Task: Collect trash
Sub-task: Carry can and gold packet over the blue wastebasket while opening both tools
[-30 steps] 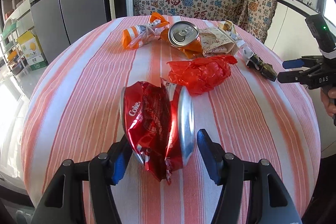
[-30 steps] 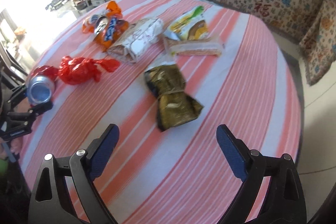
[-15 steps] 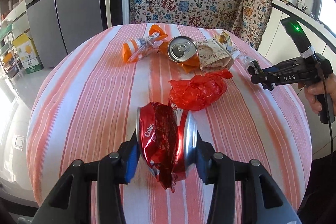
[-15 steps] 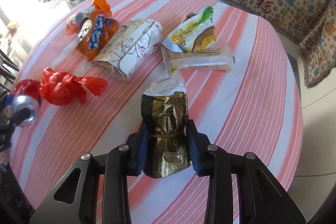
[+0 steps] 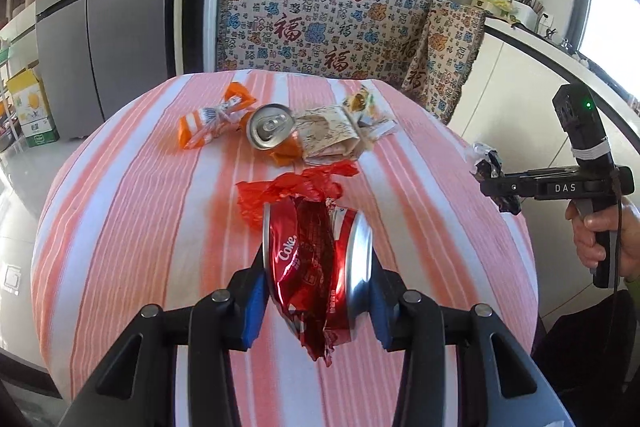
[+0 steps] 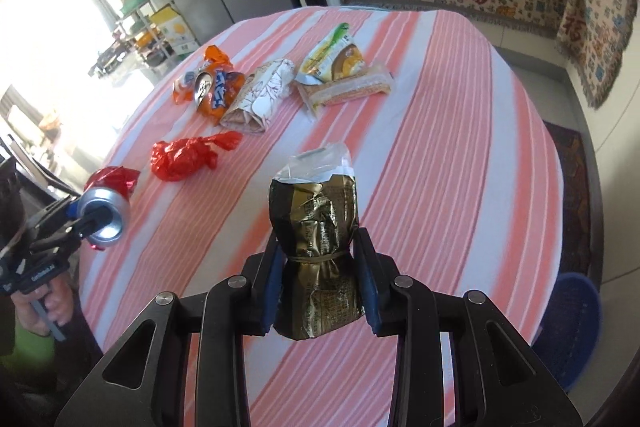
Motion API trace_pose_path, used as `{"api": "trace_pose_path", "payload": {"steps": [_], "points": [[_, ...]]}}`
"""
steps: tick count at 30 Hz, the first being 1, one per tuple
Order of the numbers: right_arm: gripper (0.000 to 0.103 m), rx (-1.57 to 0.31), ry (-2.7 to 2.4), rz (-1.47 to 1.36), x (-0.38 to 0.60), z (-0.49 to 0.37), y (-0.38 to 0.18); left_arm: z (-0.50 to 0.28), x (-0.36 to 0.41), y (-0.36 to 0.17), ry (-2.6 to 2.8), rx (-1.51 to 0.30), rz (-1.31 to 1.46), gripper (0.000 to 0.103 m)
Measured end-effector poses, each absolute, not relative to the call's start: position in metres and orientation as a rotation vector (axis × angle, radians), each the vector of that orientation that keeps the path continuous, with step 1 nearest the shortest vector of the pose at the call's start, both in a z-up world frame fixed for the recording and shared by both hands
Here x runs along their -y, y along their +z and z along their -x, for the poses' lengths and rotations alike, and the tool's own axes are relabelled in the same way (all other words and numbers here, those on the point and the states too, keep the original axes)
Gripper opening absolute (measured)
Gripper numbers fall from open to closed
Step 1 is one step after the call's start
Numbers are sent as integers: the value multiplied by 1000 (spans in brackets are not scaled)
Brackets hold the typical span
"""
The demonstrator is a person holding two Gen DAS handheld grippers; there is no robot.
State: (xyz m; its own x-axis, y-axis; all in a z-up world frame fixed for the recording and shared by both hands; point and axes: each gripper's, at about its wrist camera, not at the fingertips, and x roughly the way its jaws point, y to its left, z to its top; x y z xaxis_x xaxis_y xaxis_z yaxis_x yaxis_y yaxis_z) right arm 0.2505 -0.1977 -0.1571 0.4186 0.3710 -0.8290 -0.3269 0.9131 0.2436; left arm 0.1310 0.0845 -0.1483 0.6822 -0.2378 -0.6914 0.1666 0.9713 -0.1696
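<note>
- Left wrist view: the left gripper (image 5: pixel 318 301) has just closed a little further, and its blue pads squeeze a crushed red cola can (image 5: pixel 316 263) by its two ends, lifted clear of the striped tablecloth (image 5: pixel 132 227).
- The round table's edge curves away at 9 and 3 o'clock; bare cloth lies at 8 o'clock.
- At 12 o'clock beyond the can sit a red plastic wrapper (image 5: pixel 288 193), an orange can (image 5: pixel 274 133), an orange packet (image 5: pixel 212 121) and a paper wrap (image 5: pixel 326 137).
- At 3 o'clock the right gripper (image 5: pixel 494 181), held in a hand (image 5: pixel 604 239), grips a dark wrapper past the table's edge.
- Right wrist view: the right gripper (image 6: pixel 320 277) pinches a crumpled gold wrapper (image 6: pixel 316 251) at its waist, upright, above the cloth.
- Open cloth spreads from 1 to 4 o'clock; a blue basket (image 6: pixel 576 327) sits on the floor at 4 o'clock, beyond the edge.
- At 9 o'clock the left gripper holds the can, tilted downward.
</note>
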Motion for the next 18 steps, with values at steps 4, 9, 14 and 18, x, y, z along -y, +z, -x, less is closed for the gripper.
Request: {"api": "trace_pose_path", "payload": {"steps": [4,9,14,18], "points": [[34,-1022,375,-90,237,-230,-150,-138,-45,-145,-297,-795,82,43],[34,-1000,250,-129,301,-214,-143,-146,18,-141,-409,-804,52,43],[34,-1006,93,-173,373,-201,-143,-157,96,-130,-546,-802,5,43],[34,-1019,-23,-215,420,-193,-154,-170,166,-122,-646,-805,-44,43]]}}
